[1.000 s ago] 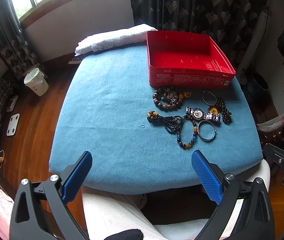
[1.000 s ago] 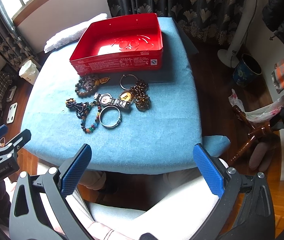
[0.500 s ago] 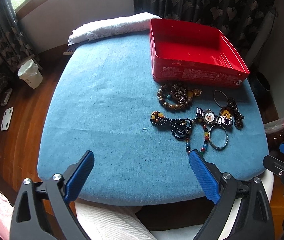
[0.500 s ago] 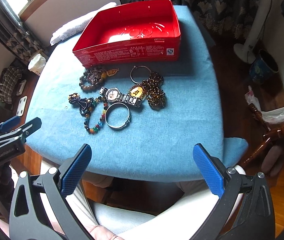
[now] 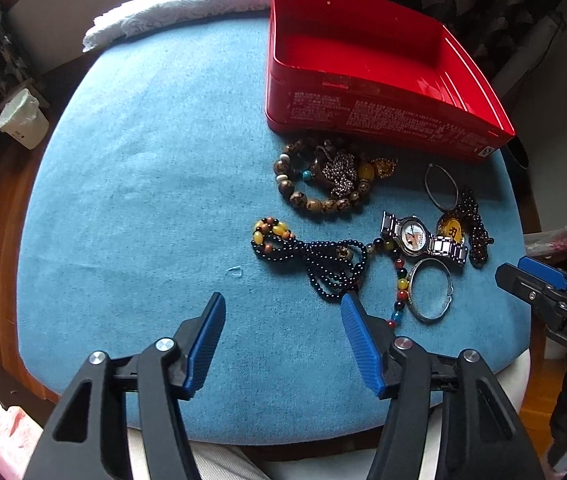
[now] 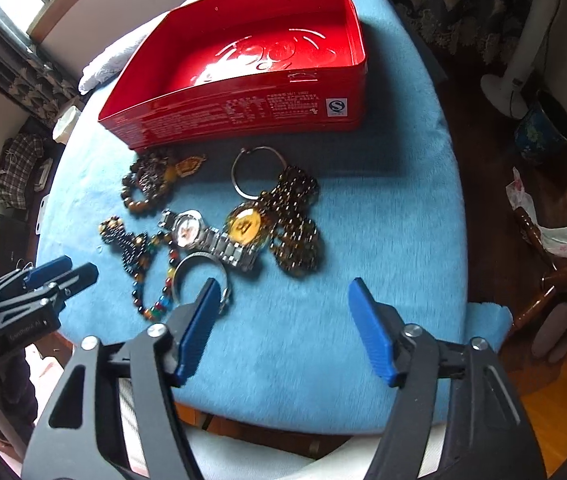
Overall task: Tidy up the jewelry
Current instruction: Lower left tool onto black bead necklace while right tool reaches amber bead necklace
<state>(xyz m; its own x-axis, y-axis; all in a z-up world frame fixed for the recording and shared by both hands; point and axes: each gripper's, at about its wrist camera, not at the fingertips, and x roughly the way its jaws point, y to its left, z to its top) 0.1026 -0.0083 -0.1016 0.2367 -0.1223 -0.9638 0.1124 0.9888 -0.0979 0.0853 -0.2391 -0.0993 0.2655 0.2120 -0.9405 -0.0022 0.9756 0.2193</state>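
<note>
Over the near edge of the blue cloth-covered table (image 5: 131,168), the left gripper (image 5: 281,304) hangs with its blue pads apart and closing, nothing but bare cloth between them; its right pad tip sits just beside the black bead necklace (image 5: 323,264). The right gripper (image 6: 283,292) also points down near the near edge, jaws apart and closing on nothing, its left pad over the rim of the silver bangle (image 6: 199,276). Just beyond lie a multicoloured bead bracelet (image 6: 151,276) and a steel wristwatch (image 6: 203,240), the watch touching a gold pendant (image 6: 243,224) on a brown bead string (image 6: 295,220). Farther on are a thin wire ring (image 6: 257,172) and a brown bead bracelet (image 5: 323,184). Behind them, toward the far right corner, stands the open red tin (image 5: 367,80), with nothing in it. A white towel (image 5: 187,4) lies along the far edge.
</note>
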